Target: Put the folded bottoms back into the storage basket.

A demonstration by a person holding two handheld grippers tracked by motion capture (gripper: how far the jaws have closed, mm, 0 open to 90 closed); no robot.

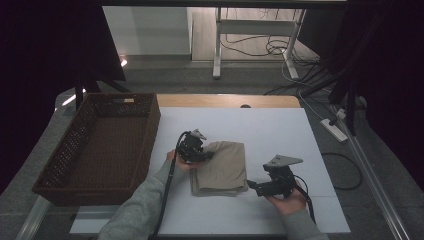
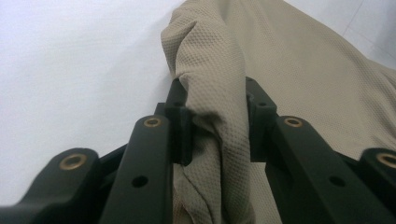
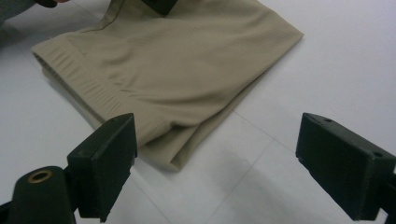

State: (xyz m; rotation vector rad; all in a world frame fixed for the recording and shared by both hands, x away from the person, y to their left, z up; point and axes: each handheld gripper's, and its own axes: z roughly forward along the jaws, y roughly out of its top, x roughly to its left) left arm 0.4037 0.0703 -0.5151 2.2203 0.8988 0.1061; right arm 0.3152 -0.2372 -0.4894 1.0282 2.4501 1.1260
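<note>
Folded cloth [image 1: 220, 167] lies on table [image 1: 280, 130], right of basket [image 1: 100, 145]. Left tool [image 2: 215, 121] clenched on cloth's bunched corner; right tool [image 3: 215, 154] released nr its edge. Folding prob. unfinished; basket empty.

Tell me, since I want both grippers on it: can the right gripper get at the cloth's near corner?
Probably yes: the right gripper is open, the beige cloth corner lies just ahead on bare table, nothing between.
</note>
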